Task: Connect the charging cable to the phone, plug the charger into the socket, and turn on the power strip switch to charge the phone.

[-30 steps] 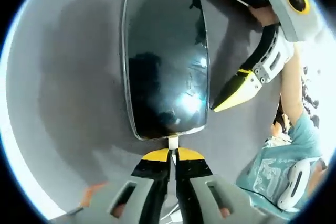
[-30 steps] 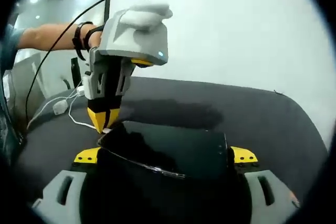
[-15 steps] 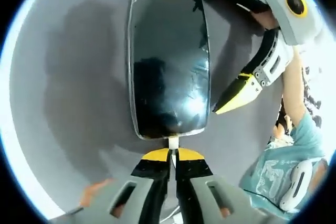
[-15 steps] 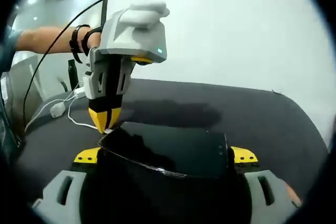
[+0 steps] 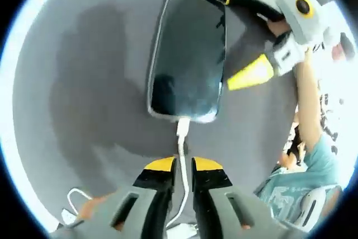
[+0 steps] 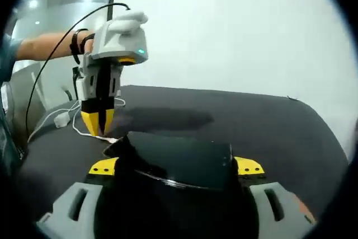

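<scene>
- The black glossy smartphone lies upper centre on the dark grey tabletop, white charging cable plugged into its near end.
- The left gripper has its jaws slightly apart around the cable, apparently not gripping it.
- The right gripper is clamped on the phone's sides.
- A small white charger block lies at the left, well apart.
</scene>
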`<move>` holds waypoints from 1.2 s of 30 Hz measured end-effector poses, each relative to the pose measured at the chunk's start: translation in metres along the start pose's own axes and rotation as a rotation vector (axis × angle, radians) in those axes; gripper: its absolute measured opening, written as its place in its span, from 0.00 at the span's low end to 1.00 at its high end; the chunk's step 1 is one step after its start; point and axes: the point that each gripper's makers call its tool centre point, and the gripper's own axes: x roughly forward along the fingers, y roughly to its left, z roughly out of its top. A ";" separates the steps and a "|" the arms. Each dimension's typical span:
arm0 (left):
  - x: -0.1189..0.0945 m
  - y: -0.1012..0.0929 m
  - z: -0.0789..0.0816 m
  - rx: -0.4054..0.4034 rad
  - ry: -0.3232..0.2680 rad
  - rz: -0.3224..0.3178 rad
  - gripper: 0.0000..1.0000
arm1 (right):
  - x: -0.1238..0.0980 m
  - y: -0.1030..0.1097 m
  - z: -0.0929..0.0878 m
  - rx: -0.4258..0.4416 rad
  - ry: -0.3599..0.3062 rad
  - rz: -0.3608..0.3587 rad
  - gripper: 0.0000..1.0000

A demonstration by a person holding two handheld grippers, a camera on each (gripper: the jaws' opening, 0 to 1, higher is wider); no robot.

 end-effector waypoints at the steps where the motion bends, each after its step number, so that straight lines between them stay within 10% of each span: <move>1: -0.002 0.002 -0.002 -0.004 -0.006 0.005 0.08 | -0.001 -0.002 -0.001 0.005 0.010 -0.025 0.75; 11: -0.045 -0.002 -0.049 -0.028 -0.102 0.000 0.07 | -0.031 0.047 0.038 -0.059 0.030 0.003 0.73; 17: -0.080 -0.001 -0.090 -0.029 -0.191 0.030 0.08 | -0.035 0.111 0.055 -0.157 0.133 0.102 0.74; 32: -0.117 -0.017 -0.242 0.010 -0.398 0.032 0.13 | -0.016 0.271 0.070 -0.393 0.428 0.283 0.55; 36: -0.114 -0.024 -0.283 -0.025 -0.471 -0.024 0.26 | 0.010 0.304 0.067 -0.436 0.465 0.316 0.55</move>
